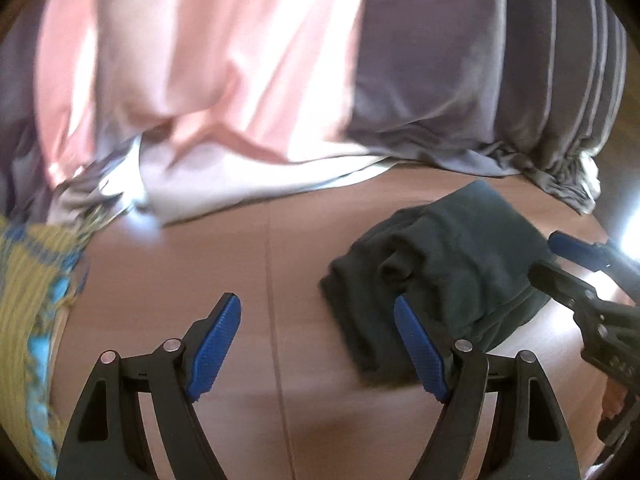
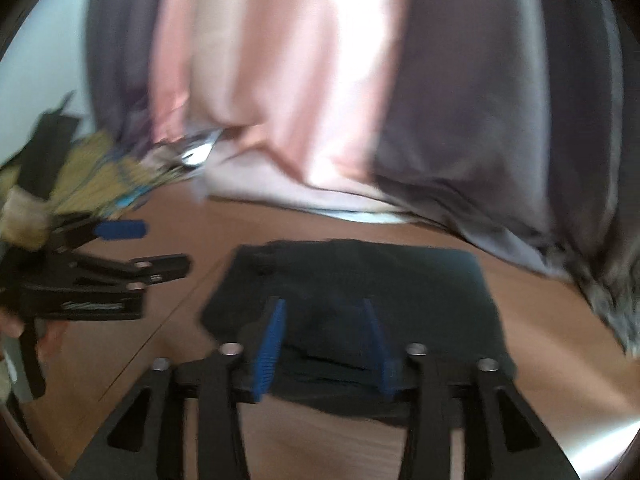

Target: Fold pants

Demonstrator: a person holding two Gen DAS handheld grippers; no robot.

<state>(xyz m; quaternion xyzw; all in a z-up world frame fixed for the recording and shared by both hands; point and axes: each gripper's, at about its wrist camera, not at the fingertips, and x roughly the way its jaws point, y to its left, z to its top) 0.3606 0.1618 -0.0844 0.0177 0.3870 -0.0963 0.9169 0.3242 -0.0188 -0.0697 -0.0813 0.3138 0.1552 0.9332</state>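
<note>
The dark pants (image 1: 444,268) lie folded into a small thick bundle on the brown wooden surface (image 1: 240,264). In the left wrist view my left gripper (image 1: 316,320) is open and empty, with its right finger at the bundle's near left edge. My right gripper (image 1: 560,256) comes in from the right at the bundle's right side. In the right wrist view, which is blurred, the pants (image 2: 360,280) lie square in front, and my right gripper (image 2: 326,320) is open over their near edge. The left gripper (image 2: 132,248) shows at the left, apart from the pants.
A pink and grey striped bed cover (image 1: 280,60) hangs down behind the pants, its gathered hem (image 1: 568,176) reaching the surface. A yellow and blue patterned cloth (image 1: 32,288) lies at the far left. The person's hand (image 2: 24,328) holds the left gripper's handle.
</note>
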